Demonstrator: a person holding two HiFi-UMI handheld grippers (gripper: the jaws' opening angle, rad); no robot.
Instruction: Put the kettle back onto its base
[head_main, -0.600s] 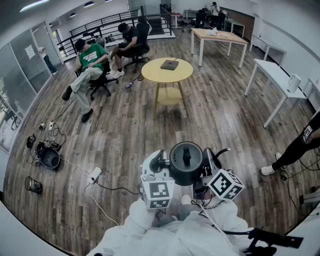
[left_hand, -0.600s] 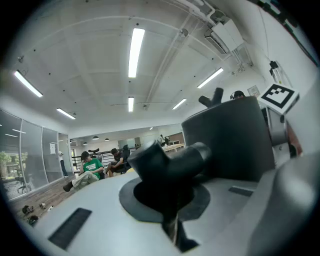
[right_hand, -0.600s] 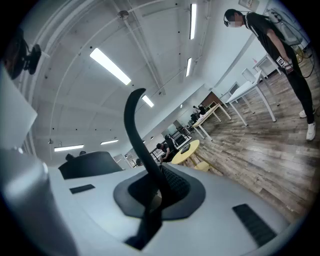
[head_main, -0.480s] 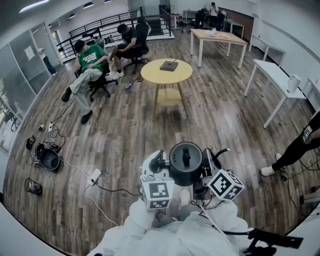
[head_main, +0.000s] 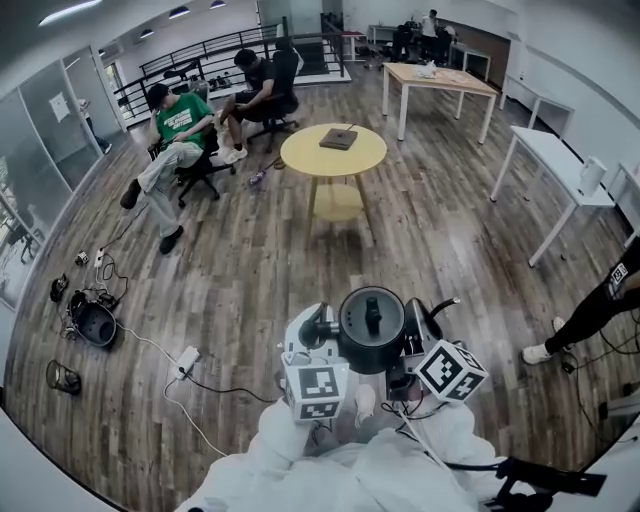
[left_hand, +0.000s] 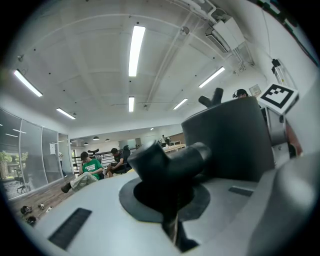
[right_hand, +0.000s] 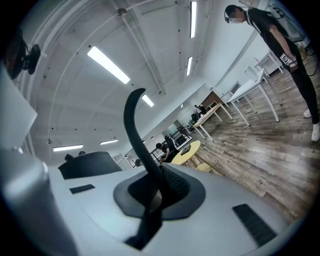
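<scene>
In the head view I hold a black kettle (head_main: 371, 326) with a round lid above the wooden floor, in front of my body. My left gripper (head_main: 318, 330) is shut on the kettle's spout (left_hand: 170, 162), and the kettle's dark body (left_hand: 227, 140) stands to its right. My right gripper (head_main: 425, 320) is shut on the thin curved black handle (right_hand: 136, 135). A dark flat base (head_main: 338, 138) lies on a round yellow table (head_main: 333, 152) far ahead.
Two seated people (head_main: 180, 125) on office chairs are at the far left. White desks (head_main: 550, 160) stand at right, with a wooden table (head_main: 440, 80) behind. A standing person's leg (head_main: 590, 315) is at right. Cables, a power strip (head_main: 187, 357) and a dark round device (head_main: 95, 322) lie on the floor at left.
The yellow table and the room have slid slightly lower in the head view. The kettle and both grippers keep the same pose and grip.
</scene>
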